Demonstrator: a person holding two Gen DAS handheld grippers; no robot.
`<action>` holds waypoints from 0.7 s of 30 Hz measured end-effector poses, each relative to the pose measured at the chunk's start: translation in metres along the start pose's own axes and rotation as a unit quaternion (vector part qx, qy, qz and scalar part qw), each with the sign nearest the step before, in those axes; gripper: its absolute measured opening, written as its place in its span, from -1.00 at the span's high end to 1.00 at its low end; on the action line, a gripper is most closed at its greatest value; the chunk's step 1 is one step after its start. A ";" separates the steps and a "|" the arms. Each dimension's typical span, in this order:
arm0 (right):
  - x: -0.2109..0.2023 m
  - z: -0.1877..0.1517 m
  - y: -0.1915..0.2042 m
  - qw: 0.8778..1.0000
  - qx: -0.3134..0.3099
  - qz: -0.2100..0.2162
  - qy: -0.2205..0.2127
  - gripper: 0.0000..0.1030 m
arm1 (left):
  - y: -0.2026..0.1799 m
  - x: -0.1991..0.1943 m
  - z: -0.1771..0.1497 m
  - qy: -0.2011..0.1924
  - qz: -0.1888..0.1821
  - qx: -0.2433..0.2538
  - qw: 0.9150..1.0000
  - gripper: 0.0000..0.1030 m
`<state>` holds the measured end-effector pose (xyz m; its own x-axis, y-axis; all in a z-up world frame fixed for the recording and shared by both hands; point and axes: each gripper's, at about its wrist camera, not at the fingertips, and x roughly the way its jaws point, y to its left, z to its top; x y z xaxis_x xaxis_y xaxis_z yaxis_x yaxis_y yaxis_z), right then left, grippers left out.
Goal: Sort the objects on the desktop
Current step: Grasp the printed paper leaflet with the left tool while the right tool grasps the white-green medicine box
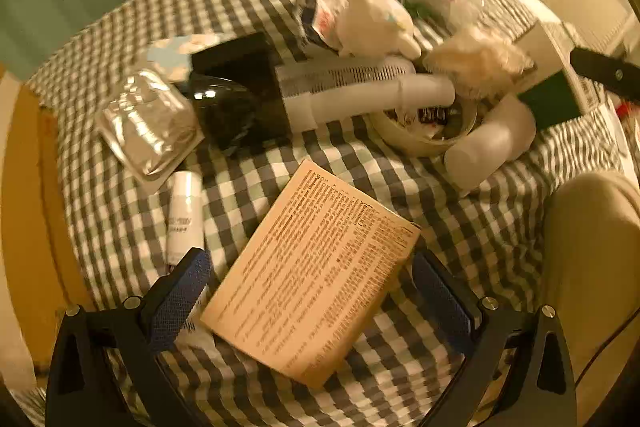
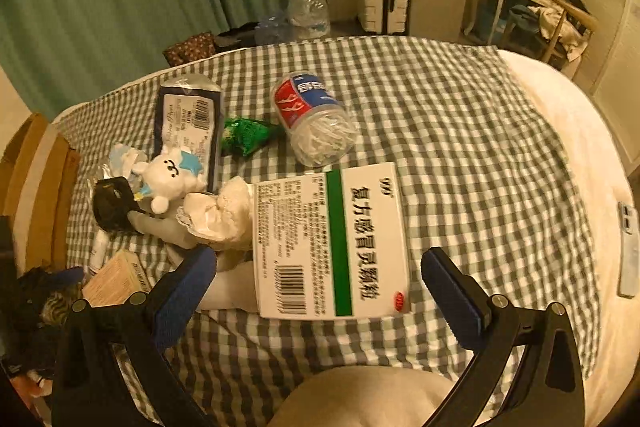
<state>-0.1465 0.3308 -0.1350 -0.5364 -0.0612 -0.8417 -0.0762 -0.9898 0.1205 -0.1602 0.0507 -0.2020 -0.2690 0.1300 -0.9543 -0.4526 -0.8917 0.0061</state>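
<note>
Both tongs hang spread wide over the checked cloth [image 2: 460,115], pinching nothing. The left gripper [image 1: 312,291] straddles a tan box [image 1: 312,275] covered in small print, which lies flat between its blue pads without touching either. The right gripper [image 2: 320,291] sits over the near end of a white medicine box [image 2: 332,243] with a green stripe, which serves as my landmark. Just beyond that box lies a clear jar of cotton swabs [image 2: 316,119] on its side; left of it are crumpled tissue [image 2: 220,215], a white plush bear [image 2: 168,179] and a green wrapper [image 2: 248,135].
</note>
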 end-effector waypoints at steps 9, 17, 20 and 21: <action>0.017 0.001 0.003 0.999 -0.002 -0.024 0.026 -0.99 | -0.029 0.044 -0.001 0.069 0.044 0.131 0.988 -1.00; 0.032 -0.001 -0.002 0.997 -0.005 -0.046 0.056 -0.56 | -0.034 0.046 -0.008 0.066 0.019 0.123 0.990 -0.62; 0.029 -0.003 -0.004 0.998 0.002 -0.039 0.053 -0.54 | -0.040 0.044 -0.012 0.059 0.029 0.130 0.989 -0.60; 0.027 -0.004 -0.005 0.998 0.003 -0.037 0.053 -0.53 | -0.044 0.041 -0.014 0.051 0.034 0.132 0.989 -0.60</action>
<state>-0.1577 0.3334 -0.1606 -0.4365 -0.0009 -0.8997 -0.1182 -0.9913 0.0583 -0.1394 0.0893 -0.2453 -0.2263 0.0174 -0.9739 -0.6459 -0.7511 0.1367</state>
